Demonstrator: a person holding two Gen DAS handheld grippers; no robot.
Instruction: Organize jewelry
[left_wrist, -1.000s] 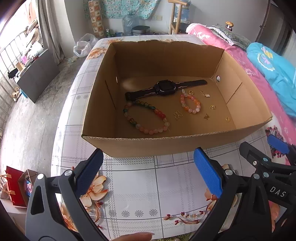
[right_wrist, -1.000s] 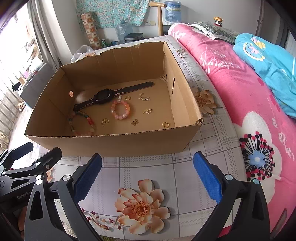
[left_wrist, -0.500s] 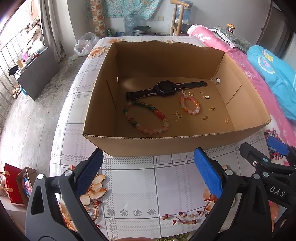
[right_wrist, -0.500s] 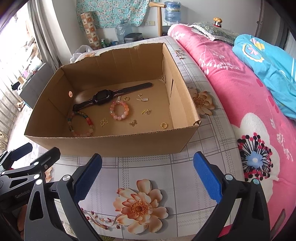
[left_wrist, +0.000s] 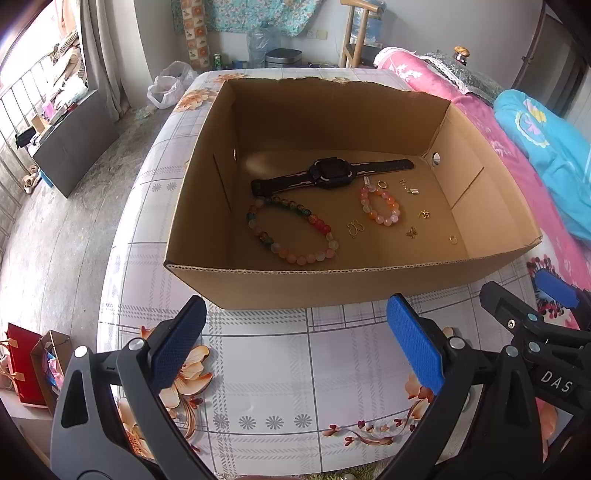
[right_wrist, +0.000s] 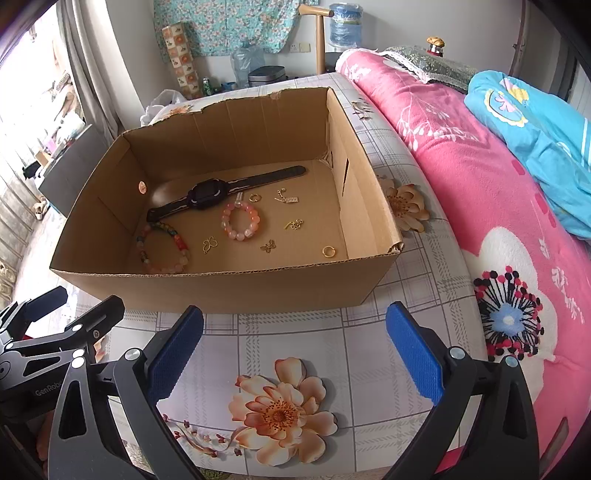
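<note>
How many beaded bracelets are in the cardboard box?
2. The larger multicoloured bracelet lies left of centre on the box floor; the smaller pink bracelet lies right of it, below the watch.

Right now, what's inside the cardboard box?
In the cardboard box: a black watch, a large bead bracelet, a small pink bracelet, a gold ring and tiny gold charms. The near wall hides the floor strip behind it.

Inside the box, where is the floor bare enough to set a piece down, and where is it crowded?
Bare floor in the cardboard box: behind the black watch toward the back wall, and the front right corner beyond the gold ring. Crowded: mid-floor around the pink bracelet, the multicolour bracelet and small gold charms.
</note>
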